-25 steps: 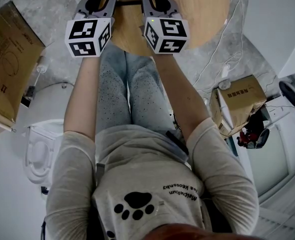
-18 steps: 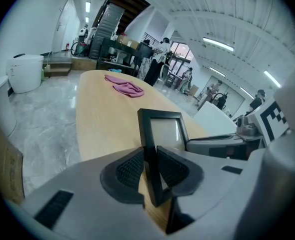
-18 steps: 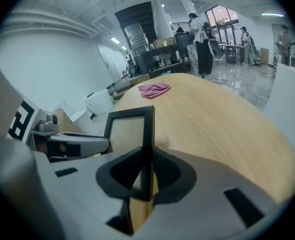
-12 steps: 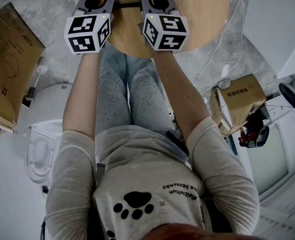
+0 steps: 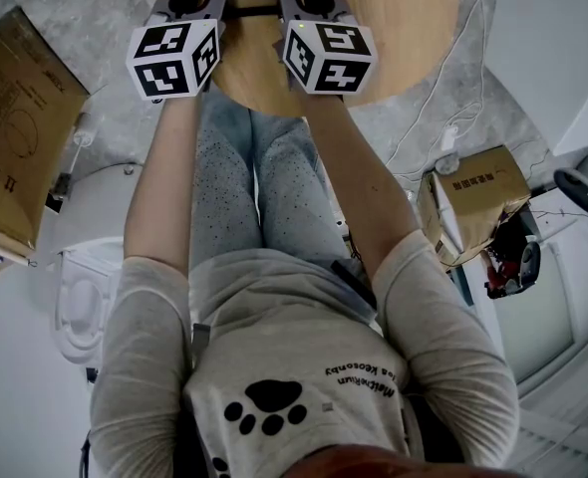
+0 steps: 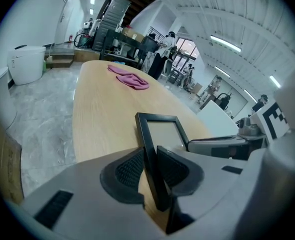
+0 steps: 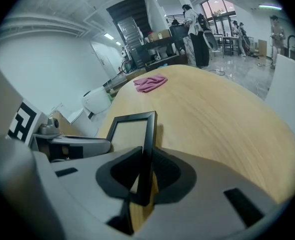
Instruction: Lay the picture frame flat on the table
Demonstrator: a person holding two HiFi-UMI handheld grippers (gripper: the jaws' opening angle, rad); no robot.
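Head view, nearest first: a grey shirt (image 5: 274, 366) with a black paw print. Beside the print is 1 line of small writing we cannot read with confidence. 2 bare forearms reach forward over the knees.

Each forearm ends at a cube with black-and-white square markers, the left cube (image 5: 174, 60) and the right cube (image 5: 328, 56).

The left hand-held gripper (image 6: 150, 171) has its ribbed pads pressed on 1 side rail of the picture frame (image 6: 160, 134). The right hand-held gripper (image 7: 145, 176) is clamped the same way on the opposite rail. Both hold the black frame steeply on edge between them, its pale panel turned inward. In the head view it shows only as a thin dark bar (image 5: 257, 9) between the 2 sets of jaws.

The frame sits just past the near edge of the bench (image 5: 404, 28). We cannot tell whether its lower edge touches the wood.

- Edges: the bench's rounded near rim curves just under the grippers. In the left gripper view its left rim (image 6: 76, 114) drops to grey stone floor.
- Room: bare light wood runs beyond the frame to a pink cloth (image 6: 130, 78), well apart near the far end.
- Floor, left: a cardboard box (image 5: 15, 127) with dark printed marks, unreadable, and a white toilet (image 5: 80, 297) near it.
- Floor, right: a 2nd cardboard box (image 5: 478, 202) with printed characters on top, too small to read, and loose cables near it.

Far end: dark shelving, ceiling strip lights and several standing people.
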